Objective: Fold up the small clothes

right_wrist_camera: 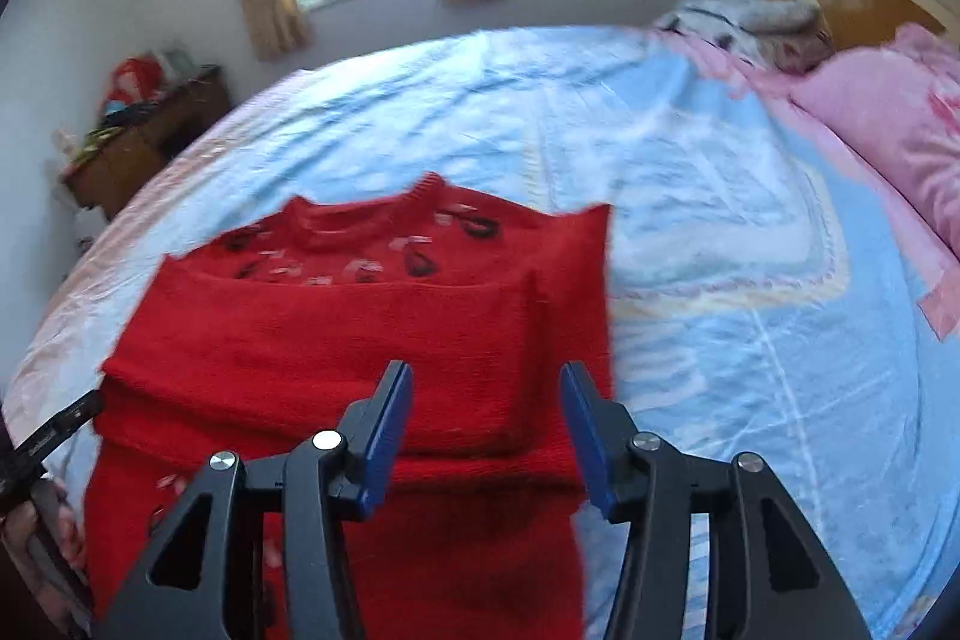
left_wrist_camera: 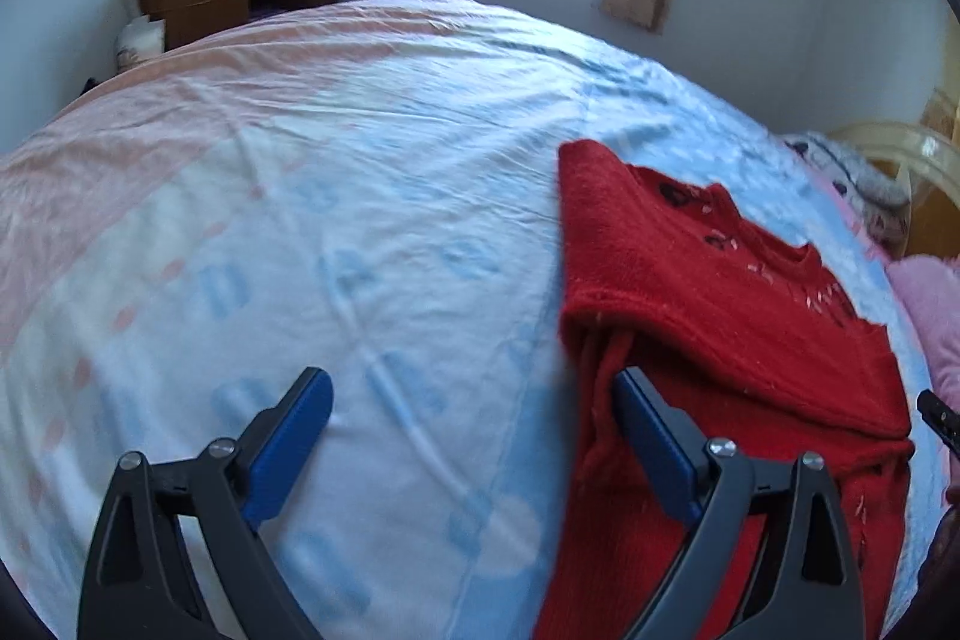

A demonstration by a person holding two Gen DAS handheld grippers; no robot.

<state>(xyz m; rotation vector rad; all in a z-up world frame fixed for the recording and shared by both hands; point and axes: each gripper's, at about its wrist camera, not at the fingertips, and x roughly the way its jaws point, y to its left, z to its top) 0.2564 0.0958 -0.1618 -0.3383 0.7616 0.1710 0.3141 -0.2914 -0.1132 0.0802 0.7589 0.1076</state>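
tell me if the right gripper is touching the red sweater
Cannot tell. In the right wrist view the right gripper stands open over the red sweater with no cloth pinched, but whether its fingertips rest on the knit is unclear.

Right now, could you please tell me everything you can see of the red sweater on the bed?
The red sweater is a fuzzy knit with a round ribbed collar and small dark and pale motifs across the chest. It lies flat on the light blue bedsheet, with the sleeves folded across the front. Neither gripper clearly grips it.
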